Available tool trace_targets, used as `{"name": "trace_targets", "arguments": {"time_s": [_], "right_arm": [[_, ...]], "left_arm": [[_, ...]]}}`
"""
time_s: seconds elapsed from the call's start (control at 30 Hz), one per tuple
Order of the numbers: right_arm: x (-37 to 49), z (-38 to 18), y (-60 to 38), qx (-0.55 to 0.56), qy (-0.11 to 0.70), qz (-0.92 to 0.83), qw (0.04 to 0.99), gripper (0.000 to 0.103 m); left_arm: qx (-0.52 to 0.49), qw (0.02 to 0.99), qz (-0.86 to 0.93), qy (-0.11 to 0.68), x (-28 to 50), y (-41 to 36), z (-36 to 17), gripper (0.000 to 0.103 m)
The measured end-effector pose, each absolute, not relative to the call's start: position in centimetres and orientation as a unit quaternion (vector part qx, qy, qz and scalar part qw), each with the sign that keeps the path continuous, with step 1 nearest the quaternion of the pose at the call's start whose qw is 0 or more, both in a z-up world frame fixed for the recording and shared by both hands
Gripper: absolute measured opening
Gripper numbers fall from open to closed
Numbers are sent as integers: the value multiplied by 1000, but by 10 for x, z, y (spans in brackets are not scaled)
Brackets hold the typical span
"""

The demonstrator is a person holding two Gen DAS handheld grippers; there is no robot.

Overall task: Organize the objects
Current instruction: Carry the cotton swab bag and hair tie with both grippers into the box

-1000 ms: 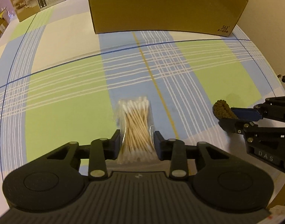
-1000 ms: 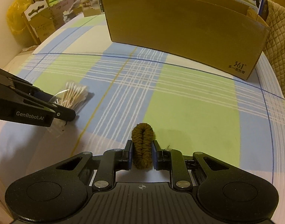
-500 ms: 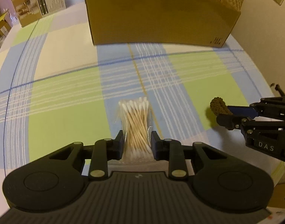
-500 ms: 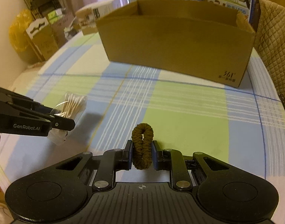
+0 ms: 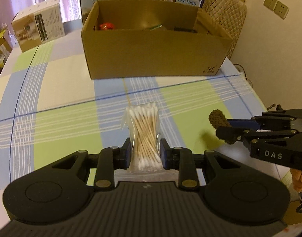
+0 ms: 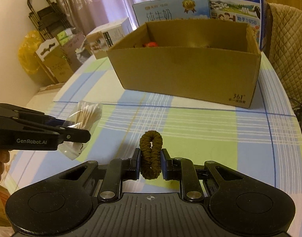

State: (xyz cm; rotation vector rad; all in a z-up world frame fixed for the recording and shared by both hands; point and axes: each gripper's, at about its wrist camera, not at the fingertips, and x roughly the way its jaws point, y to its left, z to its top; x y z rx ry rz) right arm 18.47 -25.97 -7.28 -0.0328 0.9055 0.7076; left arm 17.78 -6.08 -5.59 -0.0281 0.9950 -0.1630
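1. Both of my tools have come up off the bench since a second ago, so the cardboard box [image 5: 154, 45] now shows its open top where before I saw only its front wall.
2. My left tool [image 5: 145, 154] is clamped on a clear bag of cotton swabs [image 5: 144, 136], with the pads pressing the bag's lower half from either side.
3. That bag's long axis runs straight away from me along the fingers, and its far white tips point toward the box.
4. From the right camera, the bag [image 6: 85, 116] hangs clear of the plaid cloth [image 6: 200, 130], and its loose plastic end droops below the left tool [image 6: 79, 136].
5. My right tool [image 6: 151, 164] is closed on a brown hair tie [image 6: 151, 154], squeezed into a narrow loop.
6. The loop stands on edge, its long axis also pointing forward toward the box, with the rounded end past the fingertips.
7. The two held things are well apart, side by side, and both are short of the box.
8. Inside the box something red [image 5: 105, 26] lies near the left wall.
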Motion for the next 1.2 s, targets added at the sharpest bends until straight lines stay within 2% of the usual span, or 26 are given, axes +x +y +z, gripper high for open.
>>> {"name": "trace_targets", "arguments": {"time_s": [0.47,1.2], "right_arm": [[211,-41,-264,6,397,348,849,17],[304,-8,-249,27,347,355,868,17]], "left_arm": [[-18,893,-84,443,201,-70,-26,24],[-14,915,-78,395,292,-77,8,24]]}}
